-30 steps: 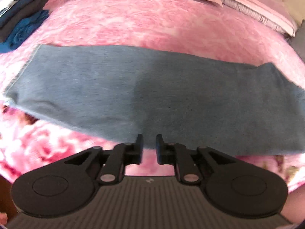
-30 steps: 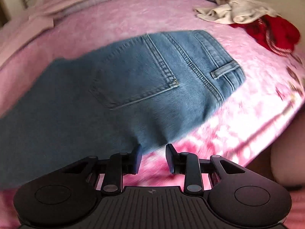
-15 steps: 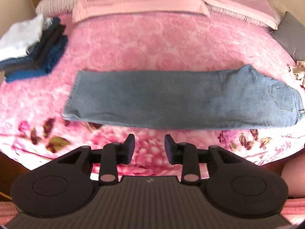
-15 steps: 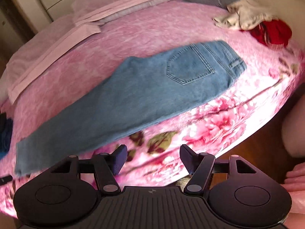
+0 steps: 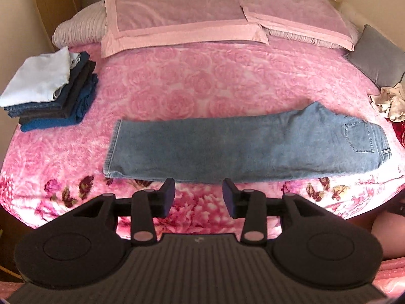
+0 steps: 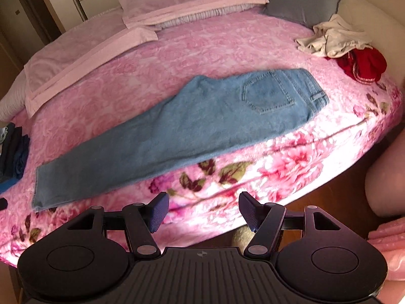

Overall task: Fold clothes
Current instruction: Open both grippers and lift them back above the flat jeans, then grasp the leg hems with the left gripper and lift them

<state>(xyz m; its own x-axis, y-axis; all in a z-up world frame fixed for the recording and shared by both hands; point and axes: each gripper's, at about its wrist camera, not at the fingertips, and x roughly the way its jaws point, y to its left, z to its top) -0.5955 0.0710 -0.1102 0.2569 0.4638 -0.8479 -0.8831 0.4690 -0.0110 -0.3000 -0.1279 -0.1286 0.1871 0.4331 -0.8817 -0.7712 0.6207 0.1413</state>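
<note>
While lengthwise-folded light-blue denim jeans (image 5: 243,147) are lying flat on pink floral bedspread (image 5: 192,81), left gripper (image 5: 198,197) and right gripper (image 6: 202,211) are hovering wide apart, empty; next likely calling for gripping hem, folding crosswise.

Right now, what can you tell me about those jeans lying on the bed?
The jeans are light blue denim, folded lengthwise, one leg over the other, and lie flat along the near edge of the pink floral bedspread. A back pocket faces up at the waist end; the hem points toward the folded stack. Neither gripper touches them.

Pink floral bed (image 5: 177,86), pillows (image 5: 177,17), wooden door (image 5: 50,2).
</note>
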